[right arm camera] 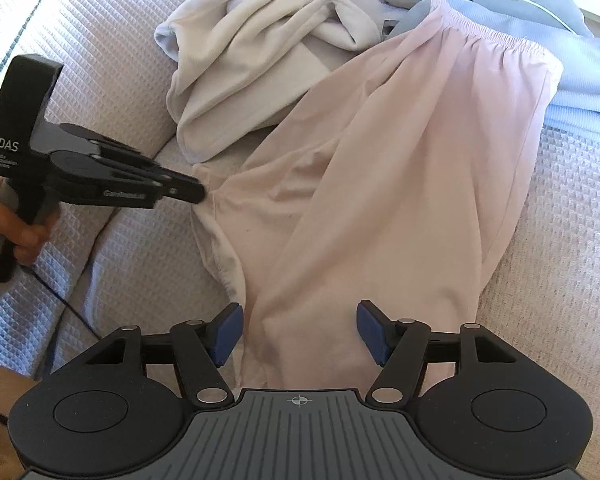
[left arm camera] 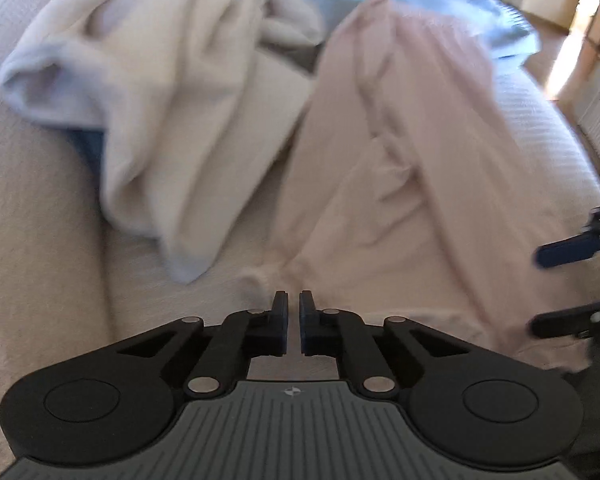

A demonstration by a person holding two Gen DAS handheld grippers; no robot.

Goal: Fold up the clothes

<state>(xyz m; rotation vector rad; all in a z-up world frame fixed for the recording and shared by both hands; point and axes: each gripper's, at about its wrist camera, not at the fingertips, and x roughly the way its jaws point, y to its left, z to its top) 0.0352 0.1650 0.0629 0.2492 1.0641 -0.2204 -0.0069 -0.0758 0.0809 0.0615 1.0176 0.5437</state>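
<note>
Currently: my left gripper (right arm camera: 202, 196) nearly shut at pink trousers' (right arm camera: 380, 184) left edge, grip unclear; my right gripper (right arm camera: 299, 332) open. Risk: cloth slipping.

Home bedroom: white waffle-weave bedspread (right arm camera: 560, 240) covering bed, loose laundry heaped toward far edge, sunlit wooden floor (left arm camera: 548, 46) beyond bed's far right corner.

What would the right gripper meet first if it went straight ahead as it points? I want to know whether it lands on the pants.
Most likely the pink pants: the right gripper is open with the fabric lying directly ahead between its fingers. How high it sits above the cloth is unclear.
</note>
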